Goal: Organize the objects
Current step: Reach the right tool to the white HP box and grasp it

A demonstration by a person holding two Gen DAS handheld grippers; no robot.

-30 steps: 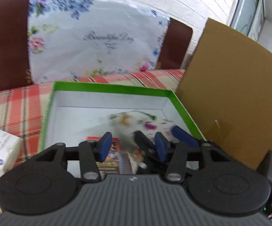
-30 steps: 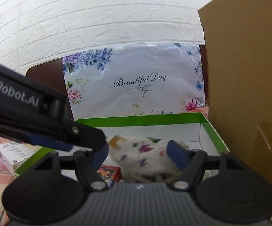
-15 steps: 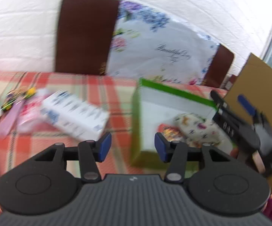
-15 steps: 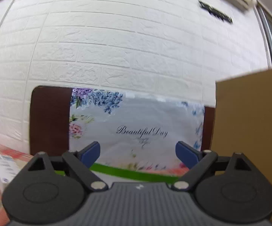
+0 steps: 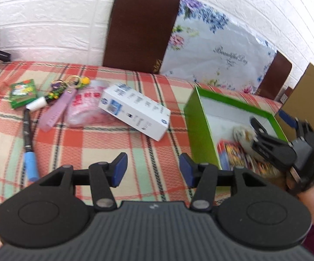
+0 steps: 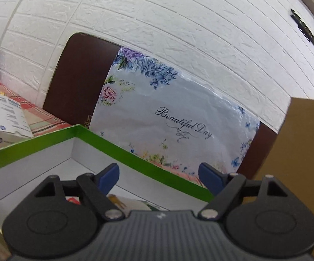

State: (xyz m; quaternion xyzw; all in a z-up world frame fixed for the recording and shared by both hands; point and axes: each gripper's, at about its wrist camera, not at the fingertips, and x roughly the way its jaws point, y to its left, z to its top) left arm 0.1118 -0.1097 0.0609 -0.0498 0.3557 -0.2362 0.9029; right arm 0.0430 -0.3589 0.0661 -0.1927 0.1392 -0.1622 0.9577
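Two empty handheld grippers by a green box, with loose items waiting on a plaid tablecloth.

A second ago both grippers were down over the green box [image 5: 200,128] around a floral pouch [image 5: 243,134]; now the pouch lies inside beside a colourful packet [image 5: 233,152], at about 3 o'clock in the left view. The left gripper [image 5: 153,169] has swung away over the tablecloth [image 5: 80,143], jaws apart and holding nothing. The right gripper [image 6: 159,177], also spread and empty, has lifted above the box. That drop looks finished. Waiting at 11 o'clock: a white carton [image 5: 135,111], a pink bag [image 5: 85,106], keychains [image 5: 59,89], a marker [image 5: 28,134].
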